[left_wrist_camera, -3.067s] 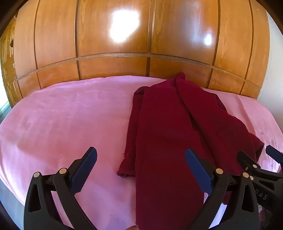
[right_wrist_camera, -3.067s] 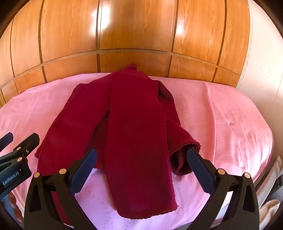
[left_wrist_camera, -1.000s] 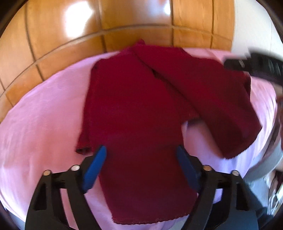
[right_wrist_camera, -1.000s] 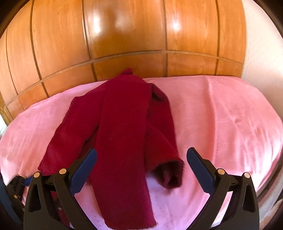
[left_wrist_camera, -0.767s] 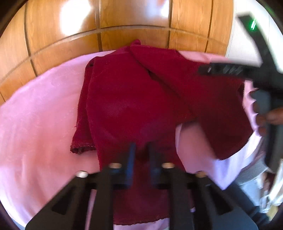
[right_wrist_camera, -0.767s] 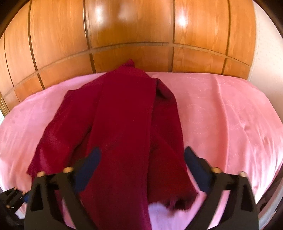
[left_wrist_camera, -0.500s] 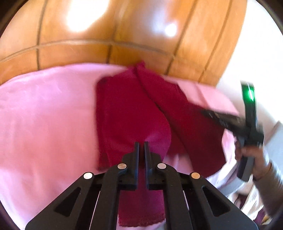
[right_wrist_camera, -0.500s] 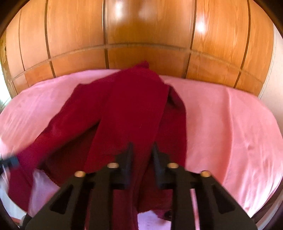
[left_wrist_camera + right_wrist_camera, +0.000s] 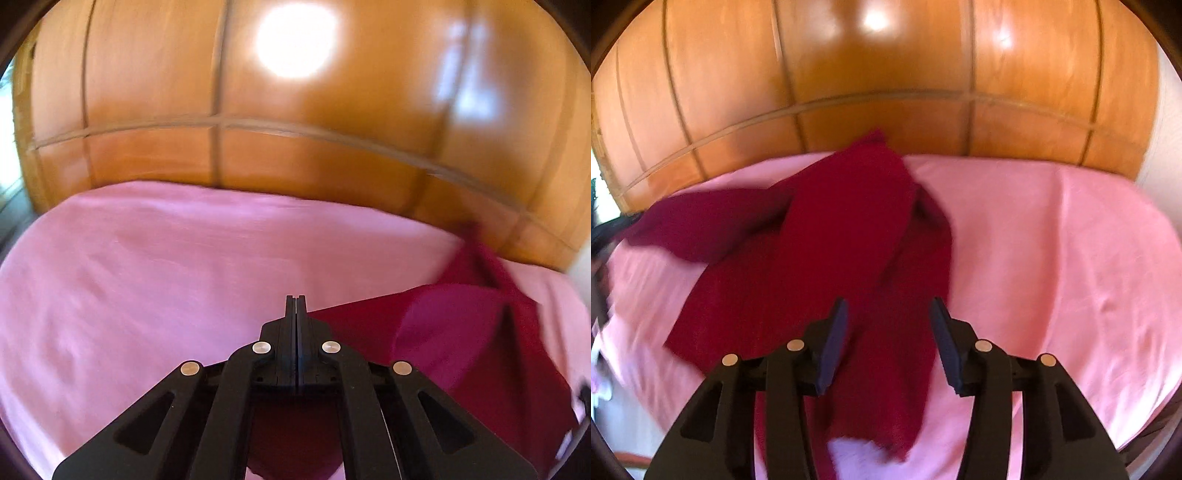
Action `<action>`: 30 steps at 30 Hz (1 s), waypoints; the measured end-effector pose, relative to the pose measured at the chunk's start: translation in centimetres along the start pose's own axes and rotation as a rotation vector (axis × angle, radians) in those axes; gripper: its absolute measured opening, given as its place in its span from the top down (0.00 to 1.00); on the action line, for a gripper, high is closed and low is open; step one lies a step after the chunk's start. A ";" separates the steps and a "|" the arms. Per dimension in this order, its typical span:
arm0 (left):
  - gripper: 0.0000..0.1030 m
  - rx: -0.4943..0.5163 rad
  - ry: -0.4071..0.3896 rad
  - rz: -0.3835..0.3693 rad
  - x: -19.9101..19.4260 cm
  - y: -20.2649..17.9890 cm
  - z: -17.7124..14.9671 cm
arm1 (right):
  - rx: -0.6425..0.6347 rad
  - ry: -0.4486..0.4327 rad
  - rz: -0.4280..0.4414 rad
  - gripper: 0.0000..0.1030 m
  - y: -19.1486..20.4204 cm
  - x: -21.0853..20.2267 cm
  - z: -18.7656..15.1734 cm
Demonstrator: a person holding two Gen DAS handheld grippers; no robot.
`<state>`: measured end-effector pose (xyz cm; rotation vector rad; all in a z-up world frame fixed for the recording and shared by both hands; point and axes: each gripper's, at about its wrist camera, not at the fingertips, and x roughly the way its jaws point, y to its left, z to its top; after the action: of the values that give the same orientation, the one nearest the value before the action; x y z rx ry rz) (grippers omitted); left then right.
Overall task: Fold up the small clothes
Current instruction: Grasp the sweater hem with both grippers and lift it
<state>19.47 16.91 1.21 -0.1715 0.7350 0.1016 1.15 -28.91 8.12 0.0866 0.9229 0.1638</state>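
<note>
A dark red knit garment (image 9: 827, 240) lies spread on the pink bedsheet (image 9: 1052, 240). My left gripper (image 9: 296, 301) is shut on one end of the garment (image 9: 461, 332) and holds it lifted and pulled out to the left, as the stretched strip in the right wrist view (image 9: 694, 221) shows. My right gripper (image 9: 886, 321) is open and hovers low over the near part of the garment, with red cloth showing between its blue pads (image 9: 833, 343).
A glossy wooden panelled wall (image 9: 886, 74) stands right behind the bed. The pink sheet (image 9: 147, 266) stretches wide to the left of the garment. The bed's right edge (image 9: 1167, 398) drops off near a white wall.
My left gripper shut on the cloth and swung left, dragging that end out sideways. My right gripper shut over the garment's middle, then opened again.
</note>
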 end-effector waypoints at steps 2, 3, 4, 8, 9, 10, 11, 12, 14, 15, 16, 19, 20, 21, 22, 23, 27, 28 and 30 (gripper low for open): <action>1.00 -0.015 0.008 0.081 2.0 1.0 1.0 | 0.013 0.027 0.037 0.55 0.7 0.2 -0.7; 1.00 -0.015 0.013 0.135 3.1 1.6 1.5 | 0.022 0.044 0.063 0.55 0.9 0.2 -1.3; 1.00 -0.022 0.019 0.174 3.9 2.1 1.8 | 0.025 0.056 0.074 0.55 1.2 0.2 -1.6; 1.00 -0.119 0.085 0.301 7.0 4.5 2.5 | 0.021 0.121 0.080 0.58 1.9 1.5 -2.8; 1.00 -0.157 0.112 0.311 7.4 5.2 2.3 | 0.018 0.136 0.091 0.62 2.2 1.9 -3.1; 1.00 -0.191 0.115 0.303 7.1 5.6 1.8 | 0.003 0.141 0.084 0.63 2.5 2.1 -3.1; 0.97 -0.210 0.107 0.266 6.5 5.7 1.1 | -0.020 0.139 0.061 0.61 2.9 2.3 -3.1; 0.84 -0.215 0.100 0.243 6.1 5.6 0.6 | -0.045 0.124 0.019 0.53 3.2 2.3 -2.9; 0.48 -0.208 0.078 0.224 4.4 5.6 -0.8 | -0.050 0.088 -0.029 0.34 3.2 1.7 -2.7; 0.39 -0.198 0.049 0.190 3.3 5.2 -1.8 | -0.038 0.073 -0.018 0.35 3.0 1.3 -2.4; 0.39 -0.188 0.029 0.155 2.3 4.6 -2.7 | -0.031 0.066 -0.008 0.36 2.9 1.2 -2.1; 0.39 -0.134 0.062 0.030 0.4 2.1 -5.6 | -0.031 0.051 -0.016 0.38 2.6 1.7 -1.5; 0.39 -0.121 0.077 -0.022 0.0 1.2 -6.5 | -0.027 0.049 -0.007 0.43 2.4 2.2 -1.2; 0.39 -0.091 0.111 -0.091 -0.4 -0.2 -7.9 | -0.019 0.045 0.002 0.52 2.5 2.6 -0.9; 0.39 -0.074 0.129 -0.128 -0.7 -1.1 -8.8 | -0.018 0.044 0.006 0.56 2.7 3.0 -0.7; 0.39 -0.061 0.145 -0.170 -1.1 -2.0 -9.7 | -0.024 0.042 0.010 0.65 2.9 3.3 -0.4; 0.39 0.010 0.223 -0.319 -2.1 -6.1 -13.1 | -0.116 -0.003 -0.040 0.84 4.6 3.1 -0.2; 0.39 0.030 0.239 -0.339 -2.2 -7.0 -13.9 | -0.133 -0.026 -0.059 0.86 4.7 2.5 -0.1; 0.39 0.089 0.267 -0.355 -2.2 -8.7 -15.3 | -0.168 -0.070 -0.110 0.92 4.5 1.1 0.2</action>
<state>9.13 5.33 -7.44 -0.2311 0.9619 -0.2967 1.48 -24.33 8.00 -0.1130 0.8387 0.1352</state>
